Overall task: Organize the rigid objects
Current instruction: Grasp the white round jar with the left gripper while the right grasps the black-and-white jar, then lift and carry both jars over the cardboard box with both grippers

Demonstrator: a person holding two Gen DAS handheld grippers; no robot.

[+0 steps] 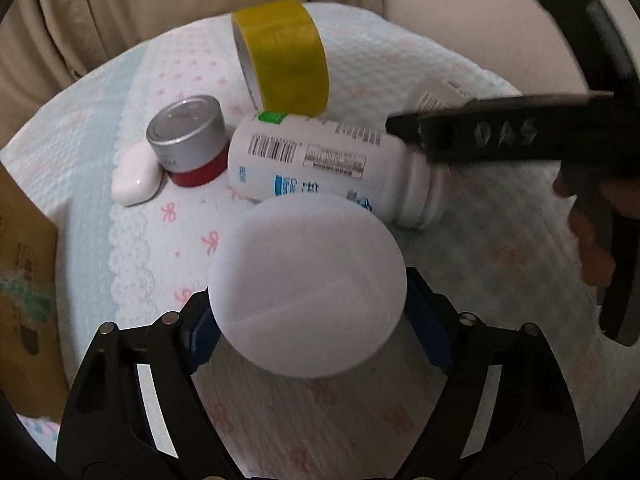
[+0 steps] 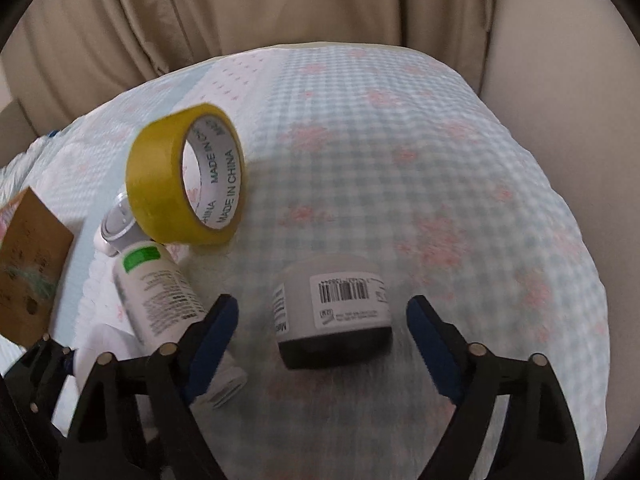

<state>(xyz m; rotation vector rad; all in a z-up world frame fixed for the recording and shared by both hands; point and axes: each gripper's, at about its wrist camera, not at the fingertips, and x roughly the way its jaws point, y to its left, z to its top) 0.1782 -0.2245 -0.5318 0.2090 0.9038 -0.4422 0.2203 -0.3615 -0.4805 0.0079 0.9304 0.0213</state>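
Left gripper [image 1: 308,300] was clamped on white lid [image 1: 308,284], near cloth's [image 2: 400,140] front edge. Right gripper [image 2: 322,336] stood open around jar [image 2: 334,312], pads apart. Bottle [image 1: 320,164] and tape [image 1: 284,56] lay mid-cloth.

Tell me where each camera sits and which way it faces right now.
Left wrist: rides the left tongs, angled down at the bed cover; a white round lid sits between its blue pads, and the right tongs and a hand show at right.
Right wrist: rides the right tongs, angled down at a grey jar lying between its open pads, untouched.
Shared: yellow tape roll and white bottle.
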